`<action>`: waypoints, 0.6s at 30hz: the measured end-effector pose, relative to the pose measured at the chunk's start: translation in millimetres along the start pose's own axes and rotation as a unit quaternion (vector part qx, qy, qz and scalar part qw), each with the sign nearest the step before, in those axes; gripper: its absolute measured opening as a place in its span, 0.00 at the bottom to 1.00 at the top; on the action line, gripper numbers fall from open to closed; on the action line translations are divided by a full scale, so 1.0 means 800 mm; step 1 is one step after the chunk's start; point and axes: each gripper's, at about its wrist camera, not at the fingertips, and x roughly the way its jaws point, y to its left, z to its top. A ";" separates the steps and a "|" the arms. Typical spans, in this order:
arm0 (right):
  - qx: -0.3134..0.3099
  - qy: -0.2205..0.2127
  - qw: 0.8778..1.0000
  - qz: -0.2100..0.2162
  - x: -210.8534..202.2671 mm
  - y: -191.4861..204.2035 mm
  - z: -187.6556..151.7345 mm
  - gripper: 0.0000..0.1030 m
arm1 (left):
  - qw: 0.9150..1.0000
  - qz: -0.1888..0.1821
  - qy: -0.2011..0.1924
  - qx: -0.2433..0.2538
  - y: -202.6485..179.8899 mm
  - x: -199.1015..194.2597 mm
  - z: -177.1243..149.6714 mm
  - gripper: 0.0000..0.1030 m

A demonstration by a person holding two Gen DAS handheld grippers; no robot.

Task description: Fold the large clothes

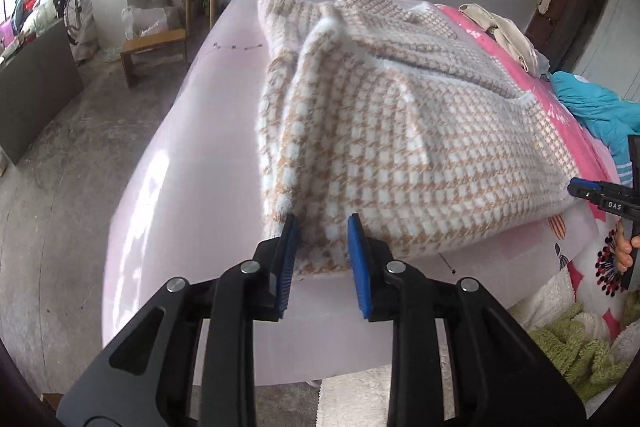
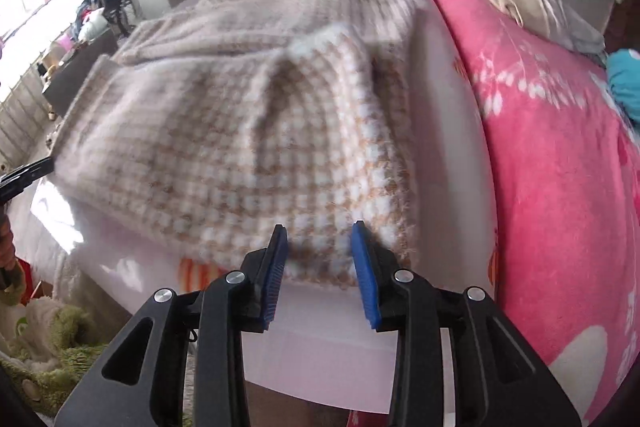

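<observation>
1. Currently, a fluffy cream and tan checked sweater (image 1: 400,131) lies half folded on a pale pink bed (image 1: 192,163), beside a bright pink blanket (image 2: 560,147).
2. Left gripper (image 1: 322,227) clasps the sweater's near left corner, knit bunched between its blue pads.
3. Right gripper (image 2: 319,233) has the near right hem between its jaws; the blur hides whether they press or have let go.
4. Judging by the raised, draped corners, a fold is under way; next, both corners likely need carrying across together and laying flat, edges matched.
5. Green towelling (image 1: 576,355) sits near the bed's edge.
</observation>
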 end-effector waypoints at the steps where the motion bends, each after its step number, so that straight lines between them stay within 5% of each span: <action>1: 0.012 0.002 1.000 0.013 0.007 -0.007 0.000 0.32 | 1.000 0.000 0.000 -0.004 0.004 0.000 0.001 0.16; 4: 0.011 -0.006 1.000 0.014 -0.009 -0.006 0.009 0.33 | 1.000 0.002 -0.017 -0.011 0.007 -0.026 0.011 0.15; 6: 0.005 -0.028 1.000 0.008 -0.028 -0.004 0.013 0.45 | 0.998 0.038 -0.042 0.000 0.010 -0.049 0.012 0.34; 8: 0.013 -0.046 0.999 0.016 -0.042 -0.007 0.017 0.47 | 0.998 0.037 -0.044 -0.007 0.020 -0.062 0.011 0.34; 13: 0.021 -0.051 0.997 0.049 -0.038 0.005 0.031 0.48 | 0.998 0.032 0.006 0.048 0.001 -0.044 -0.005 0.34; 18: -0.010 -0.056 0.996 0.069 -0.031 0.035 0.041 0.48 | 0.987 0.103 0.064 0.110 -0.019 0.007 -0.020 0.34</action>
